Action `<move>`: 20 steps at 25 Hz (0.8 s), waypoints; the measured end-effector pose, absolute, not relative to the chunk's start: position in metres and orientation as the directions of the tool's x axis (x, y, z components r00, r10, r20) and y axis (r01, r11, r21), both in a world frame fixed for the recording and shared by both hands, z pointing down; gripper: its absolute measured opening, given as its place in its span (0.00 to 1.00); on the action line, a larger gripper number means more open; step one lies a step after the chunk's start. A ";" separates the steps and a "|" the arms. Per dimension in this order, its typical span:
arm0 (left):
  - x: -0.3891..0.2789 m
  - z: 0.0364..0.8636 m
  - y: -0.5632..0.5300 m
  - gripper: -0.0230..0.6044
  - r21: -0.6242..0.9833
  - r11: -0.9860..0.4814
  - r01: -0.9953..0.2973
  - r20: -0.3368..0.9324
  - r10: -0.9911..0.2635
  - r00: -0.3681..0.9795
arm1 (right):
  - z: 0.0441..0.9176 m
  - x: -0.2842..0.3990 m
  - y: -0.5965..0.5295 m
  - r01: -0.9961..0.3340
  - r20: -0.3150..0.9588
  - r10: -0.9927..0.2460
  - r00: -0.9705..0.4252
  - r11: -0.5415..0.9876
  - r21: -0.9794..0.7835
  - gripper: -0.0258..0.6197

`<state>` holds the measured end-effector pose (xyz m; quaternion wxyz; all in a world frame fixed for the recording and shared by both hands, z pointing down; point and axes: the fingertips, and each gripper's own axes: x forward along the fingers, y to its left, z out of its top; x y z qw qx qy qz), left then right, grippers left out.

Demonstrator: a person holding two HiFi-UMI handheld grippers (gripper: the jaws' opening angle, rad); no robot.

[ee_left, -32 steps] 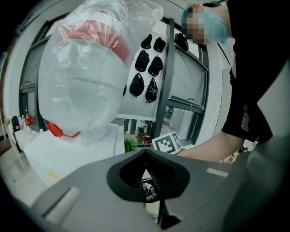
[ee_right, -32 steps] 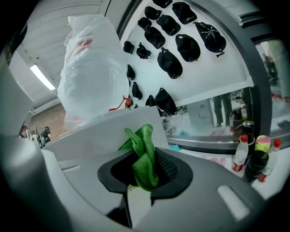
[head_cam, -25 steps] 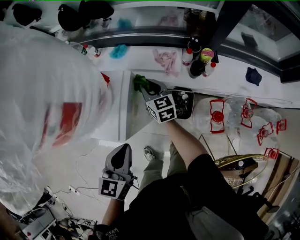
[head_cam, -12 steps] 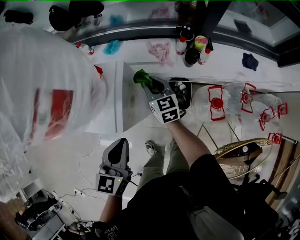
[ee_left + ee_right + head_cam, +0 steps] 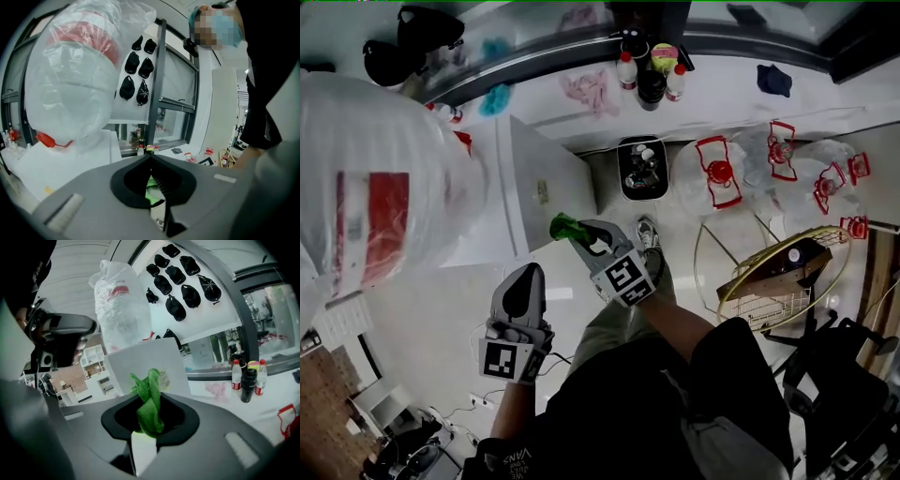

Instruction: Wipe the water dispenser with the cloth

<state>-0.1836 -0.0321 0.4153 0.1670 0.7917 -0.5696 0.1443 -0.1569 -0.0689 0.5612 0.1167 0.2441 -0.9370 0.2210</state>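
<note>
Cloth (image 5: 563, 228): green, bunched, clamped between the jaws of the right gripper (image 5: 581, 236); a twisted tuft stands out past the tips in the right gripper view.

Dispenser (image 5: 534, 187): white box, large clear bottle (image 5: 380, 178) mounted on top. Its side panel fills the background directly behind the cloth in the right gripper view.

Cloth-to-dispenser relation: cloth sits just beside the lower edge of the side panel in the head view. Contact cannot be confirmed from any view.

Left gripper (image 5: 528, 277): jaws together, nothing between them. Held low, near the right gripper and apart from the dispenser. It takes no part in the wiping.

Surroundings: bin (image 5: 639, 169) and empty jugs (image 5: 717, 173) on the floor, small bottles (image 5: 649, 75) and a pink rag (image 5: 589, 91) on the ledge.

Progress, judged: cloth is secured and brought to the dispenser, so pick-up is done. No streaks, damp patches or dirt show on the panel, so how much has been wiped cannot be read. The cloth is at the bottom of the side panel. The top face and the area round the bottle probably remain, along with any faces out of view.
</note>
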 end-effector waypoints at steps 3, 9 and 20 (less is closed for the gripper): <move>-0.178 0.414 -0.032 0.04 0.097 -0.306 -0.947 0.420 -0.850 0.318 | 0.568 -0.167 -0.044 -0.459 0.337 -0.341 -0.878 0.798 -0.389 0.18; -0.176 0.412 -0.038 0.04 0.096 -0.278 -0.956 0.428 -0.855 0.292 | 0.580 -0.184 -0.056 -0.436 0.375 -0.288 -0.881 0.801 -0.410 0.18; -0.178 0.419 -0.056 0.04 0.122 -0.187 -0.975 0.455 -0.862 0.222 | 0.603 -0.207 -0.200 -0.526 0.414 -0.369 -0.832 0.763 -0.376 0.18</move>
